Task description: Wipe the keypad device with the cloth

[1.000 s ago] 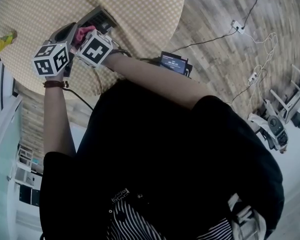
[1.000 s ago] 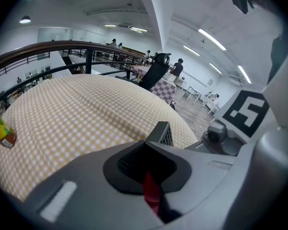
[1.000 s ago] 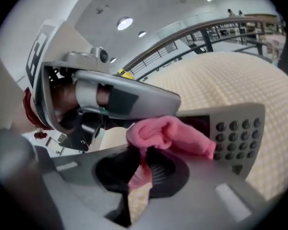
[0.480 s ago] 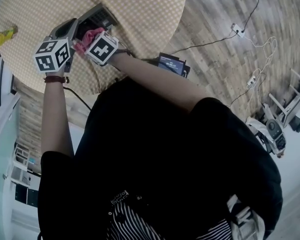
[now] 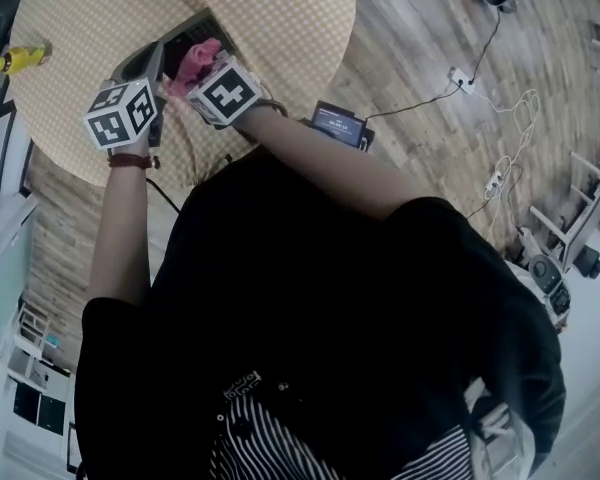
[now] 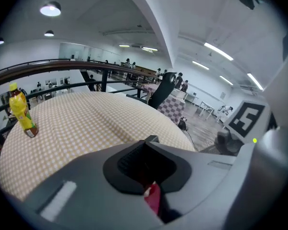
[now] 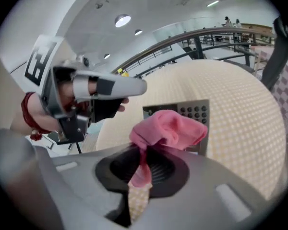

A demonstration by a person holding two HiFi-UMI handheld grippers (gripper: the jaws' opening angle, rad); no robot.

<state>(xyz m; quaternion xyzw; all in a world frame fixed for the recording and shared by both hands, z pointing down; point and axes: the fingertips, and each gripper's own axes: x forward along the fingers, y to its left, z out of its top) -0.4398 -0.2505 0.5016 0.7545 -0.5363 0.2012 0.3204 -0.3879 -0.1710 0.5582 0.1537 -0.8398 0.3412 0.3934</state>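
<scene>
1. Writing is scarce. The left cube (image 5: 125,115) and the right cube (image 5: 225,93) carry only black-and-white square markers, without letters.
2. The small screen (image 5: 340,126) beside the table edge shows lit lines, too small to read.
3. The yellow bottle (image 6: 22,110) stands upright far out on the round table (image 5: 280,8). It has a label, but its print is not legible.
4. The keypad device (image 7: 198,111) is a grey plate with rows of dark round buttons. It is on the checkered table top, on the side near the person, and no marks on the buttons can be read.
5. The right gripper (image 7: 144,152) has its jaws clamped on the pink cloth (image 7: 169,128). The cloth is bunched above the jaws and one tail hangs down through the slot.
6. The bunch sits directly in front of the keypad device and hides its lower left part. Contact between them cannot be confirmed.
7. The left gripper (image 6: 151,140) has its jaws together. A thin red strip shows low in its slot, and I cannot tell what this is.
8. The left hand (image 7: 67,97) grips this tool from behind, with a red bracelet (image 7: 31,121) on the wrist. The tool is just beside the keypad device, on its left side.
9. The right forearm (image 5: 320,168) is bare and reaches across the body toward the left, so the two cubes are close together above the table edge.
</scene>
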